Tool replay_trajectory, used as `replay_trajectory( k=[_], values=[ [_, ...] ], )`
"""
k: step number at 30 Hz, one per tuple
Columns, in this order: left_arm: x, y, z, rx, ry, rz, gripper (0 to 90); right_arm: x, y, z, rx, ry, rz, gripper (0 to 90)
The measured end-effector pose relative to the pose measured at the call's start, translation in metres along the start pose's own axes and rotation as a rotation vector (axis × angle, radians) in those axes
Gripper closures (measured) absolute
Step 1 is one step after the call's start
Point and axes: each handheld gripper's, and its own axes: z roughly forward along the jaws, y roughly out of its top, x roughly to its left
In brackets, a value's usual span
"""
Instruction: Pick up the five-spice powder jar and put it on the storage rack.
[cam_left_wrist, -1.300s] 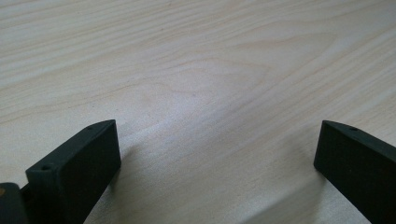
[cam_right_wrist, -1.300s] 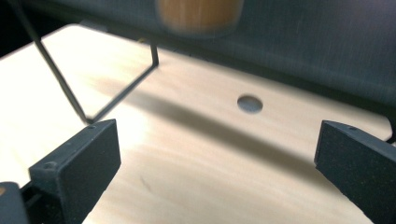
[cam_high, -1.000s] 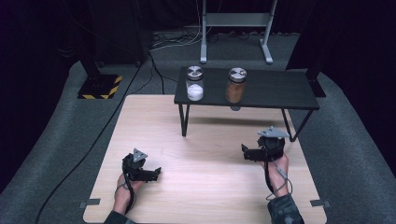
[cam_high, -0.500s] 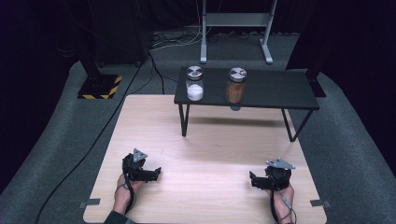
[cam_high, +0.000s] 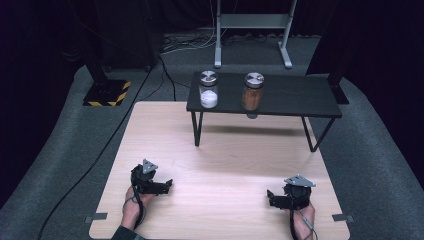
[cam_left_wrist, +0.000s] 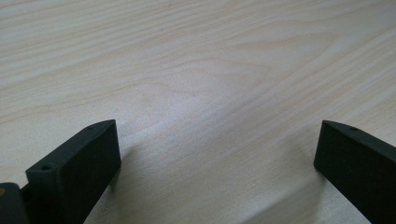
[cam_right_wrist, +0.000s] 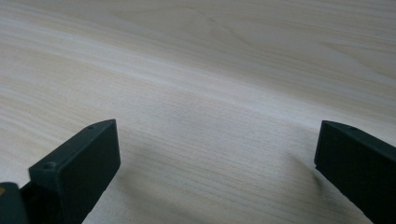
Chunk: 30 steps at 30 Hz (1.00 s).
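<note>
- The wooden worktop (cam_high: 220, 150) is lying pale and bare across the middle, its grain showing close up beneath both pairs of jaws in the gripper views.
- The black side table (cam_high: 295, 97) is standing along the worktop's far edge, toward the far right corner.
- The 2 jars are sitting on the side table's left half, well apart from both grippers: the jar of white powder (cam_high: 208, 90) is standing nearest its left end, and the jar of brown powder (cam_high: 252, 92) is standing just to its right, apart from it.
- The left gripper (cam_high: 167, 184) is resting near the worktop's near left corner, released, jaws spread wide over bare wood.
- The right gripper (cam_high: 271, 197) is resting near the near right corner, likewise released and gripping nothing.
</note>
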Motion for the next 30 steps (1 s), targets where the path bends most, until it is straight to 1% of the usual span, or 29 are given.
replay_trajectory(
  k=[4, 7, 14, 18, 20, 24, 30],
  values=[
    [0.0, 0.0, 0.0, 0.0, 0.0, 0.0, 0.1, -0.0005, 0.001, 0.0008, 0.006, 0.01, -0.019, 0.0],
    [0.0, -0.0001, 0.0, 0.0, 0.0, -0.001, 0.1, -0.0007, 0.0, 0.0002, 0.0, 0.011, -0.021, 0.0],
    [0.0, -0.0001, 0.0, 0.0, 0.0, -0.001, 0.1, -0.0069, -0.0014, -0.0001, -0.009, 0.026, 0.016, 0.0],
    [0.0, -0.0001, 0.0, 0.0, 0.0, -0.001, 0.1, -0.0057, -0.0002, 0.0004, -0.002, 0.015, 0.023, 0.0],
    [0.0, -0.0001, 0.0, 0.0, 0.0, -0.001, 0.1, -0.0057, 0.0013, 0.0013, 0.006, 0.018, 0.013, 0.0],
    [0.0, -0.0001, 0.0, 0.0, 0.0, -0.001, 0.1, 0.0007, 0.0067, 0.0044, 0.033, -0.007, -0.015, 0.0],
    [0.0001, 0.0, 0.0001, 0.0, -0.001, -0.001, 0.1, -0.0004, 0.0068, 0.0048, 0.032, -0.003, -0.018, 0.0]
  ],
)
